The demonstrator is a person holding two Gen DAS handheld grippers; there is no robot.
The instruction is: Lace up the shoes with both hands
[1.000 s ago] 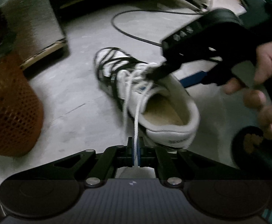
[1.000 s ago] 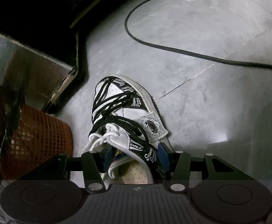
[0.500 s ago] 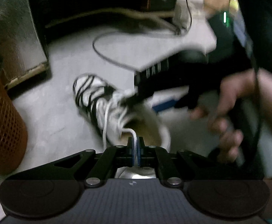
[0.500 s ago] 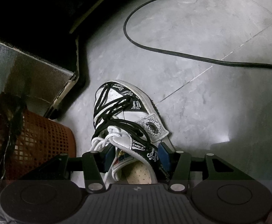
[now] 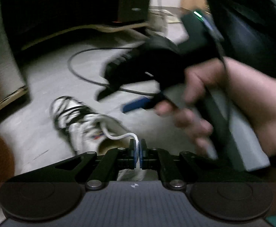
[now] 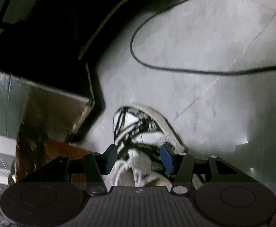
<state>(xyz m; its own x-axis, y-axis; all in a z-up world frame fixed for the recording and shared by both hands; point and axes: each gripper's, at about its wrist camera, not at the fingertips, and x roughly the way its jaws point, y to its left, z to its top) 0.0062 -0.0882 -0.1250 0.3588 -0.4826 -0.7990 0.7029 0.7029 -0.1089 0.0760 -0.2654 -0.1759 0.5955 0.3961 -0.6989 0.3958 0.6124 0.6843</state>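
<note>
A pale grey floor (image 6: 204, 37) filled the background, crossed by a thin black cable (image 6: 175, 69); a dark piece of furniture (image 6: 43, 37) stood at the upper left, and an orange mesh basket (image 6: 62, 151) sat at the lower left edge of the right wrist view. The shoe (image 6: 149, 130), white with black lacing over the toe, lay on the floor, toe pointing away from me, near the basket but apart from it. My left gripper (image 5: 137, 149) was pinched tight on the white lace (image 5: 119, 137), which ran in a short curve from the upper eyelets of the shoe (image 5: 77, 121) to the blue pads and passed between them. My right gripper (image 6: 139, 157) hung over the shoe with its jaws standing wide apart, one blue pad on either side of the shoe's tongue region; I could not tell whether either pad touched the shoe, and nothing was clamped between them. In the left wrist view my right gripper (image 5: 117, 102) appeared blurred above the shoe, clear of it, carried by my right hand (image 5: 232, 106) wrapped around its handle. Loose white lace strands lay bunched beside the tongue, though blur hid how they were threaded.
</note>
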